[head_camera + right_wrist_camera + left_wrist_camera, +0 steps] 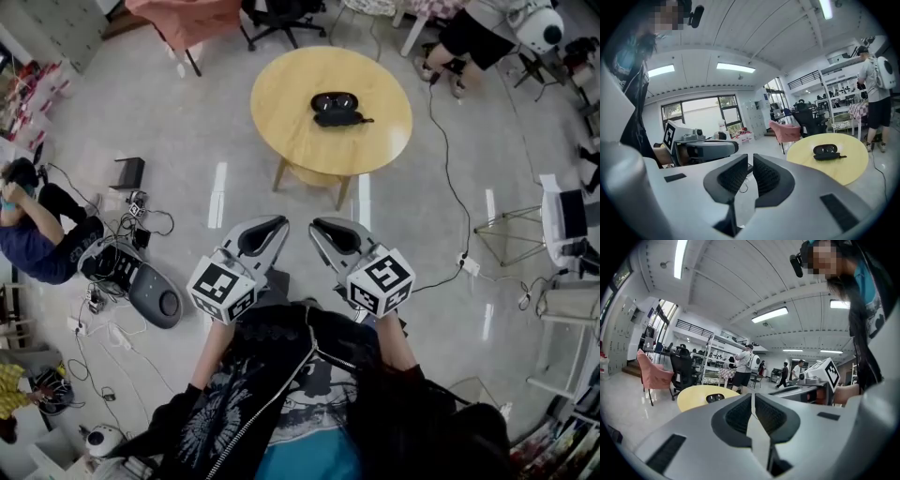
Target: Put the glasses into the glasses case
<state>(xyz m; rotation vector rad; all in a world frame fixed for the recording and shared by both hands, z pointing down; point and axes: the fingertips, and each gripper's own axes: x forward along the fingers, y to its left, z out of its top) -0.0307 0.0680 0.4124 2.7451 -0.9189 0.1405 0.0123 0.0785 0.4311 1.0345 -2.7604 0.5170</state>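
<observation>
Round wooden table (pixel 281 94), glossy grey floor (pixel 187 141)

This is a big open-plan lab or workshop office. The glossy pale floor (pixel 187 141) is strewn on the left with tangled cables (pixel 150 223) and gear, and a metal stand (pixel 511 225) sits on the right. At the far side, shelving racks (pixel 711 357), a black office chair (pixel 683 369) and grey lockers (pixel 753 117) stand under long ceiling strip lights (pixel 769 314), beyond a round wooden table (pixel 291 103).
</observation>
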